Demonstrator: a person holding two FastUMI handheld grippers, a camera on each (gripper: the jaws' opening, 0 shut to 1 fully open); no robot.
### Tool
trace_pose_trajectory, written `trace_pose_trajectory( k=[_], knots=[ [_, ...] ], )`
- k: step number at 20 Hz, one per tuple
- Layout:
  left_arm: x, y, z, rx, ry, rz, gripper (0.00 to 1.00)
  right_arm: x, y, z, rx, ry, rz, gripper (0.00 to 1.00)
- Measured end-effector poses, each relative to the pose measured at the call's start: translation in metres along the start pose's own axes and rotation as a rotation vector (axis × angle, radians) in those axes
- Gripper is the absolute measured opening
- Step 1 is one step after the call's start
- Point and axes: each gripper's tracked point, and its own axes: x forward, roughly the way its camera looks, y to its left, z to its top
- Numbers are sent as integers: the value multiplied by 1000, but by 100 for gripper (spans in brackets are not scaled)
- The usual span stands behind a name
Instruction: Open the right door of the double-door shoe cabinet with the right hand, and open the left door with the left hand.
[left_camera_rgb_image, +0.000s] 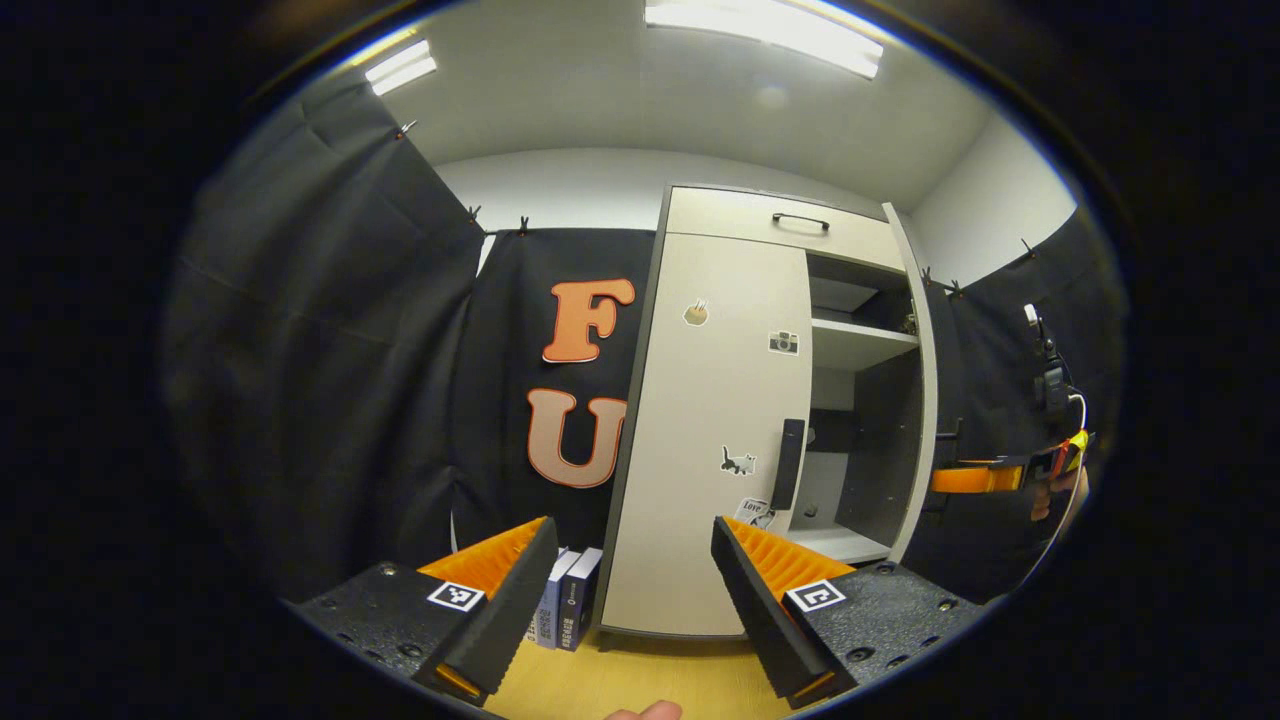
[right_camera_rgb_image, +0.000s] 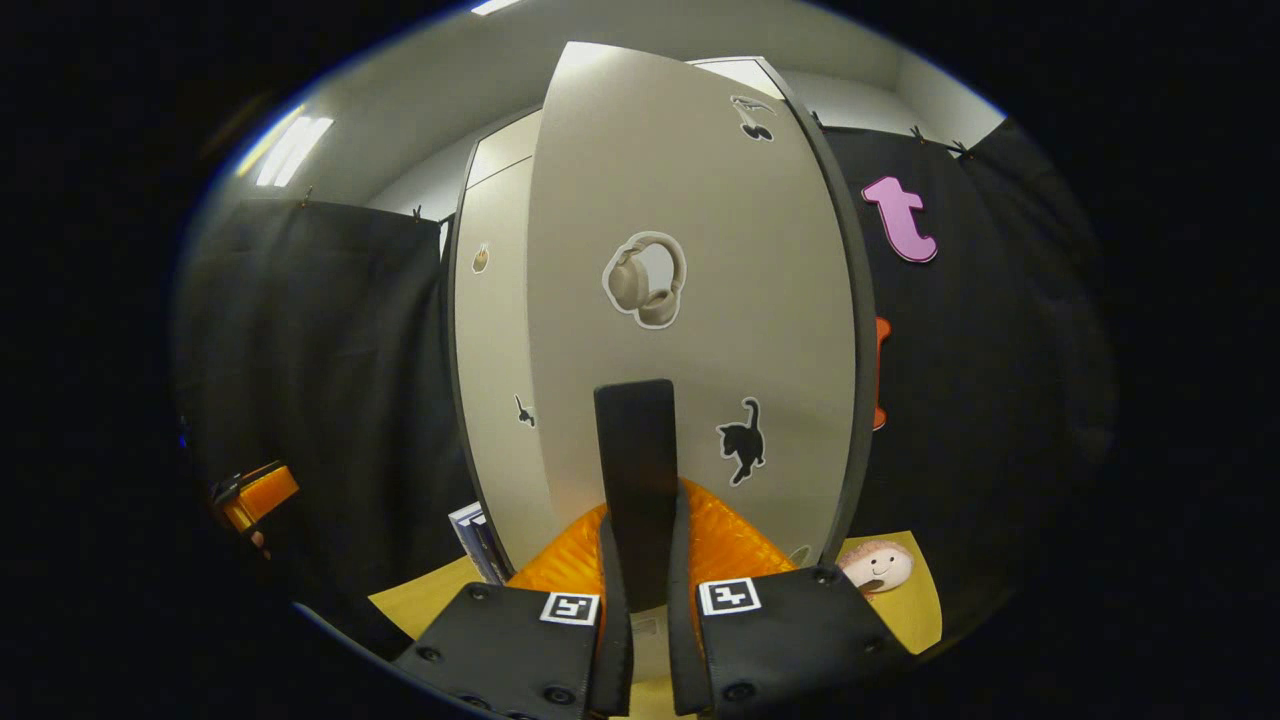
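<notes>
My right hand-held gripper (right_camera_rgb_image: 640, 600) is clamped on the right door's handle (right_camera_rgb_image: 636, 480), both fingers pressing it — that right door (right_camera_rgb_image: 690, 300) stands swung out from the shoe cabinet (left_camera_rgb_image: 770, 225). My left hand-held gripper (left_camera_rgb_image: 630, 590) hangs wide open, well short of the shut left door (left_camera_rgb_image: 715, 430) and its handle (left_camera_rgb_image: 789, 464). I see bare shelves (left_camera_rgb_image: 860, 345) inside.

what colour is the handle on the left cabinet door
Black. The left door's handle is a dark vertical bar on the pale door, clearest in the left gripper view.
</notes>
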Motion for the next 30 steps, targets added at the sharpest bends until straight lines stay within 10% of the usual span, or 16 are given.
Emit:
trace_pose_trajectory(
  k=[30],
  knots=[
    [22, -38, -26, -27, 26, -121, 95, -71, -92, 4, -69, -59, -360, 21]
  ],
)
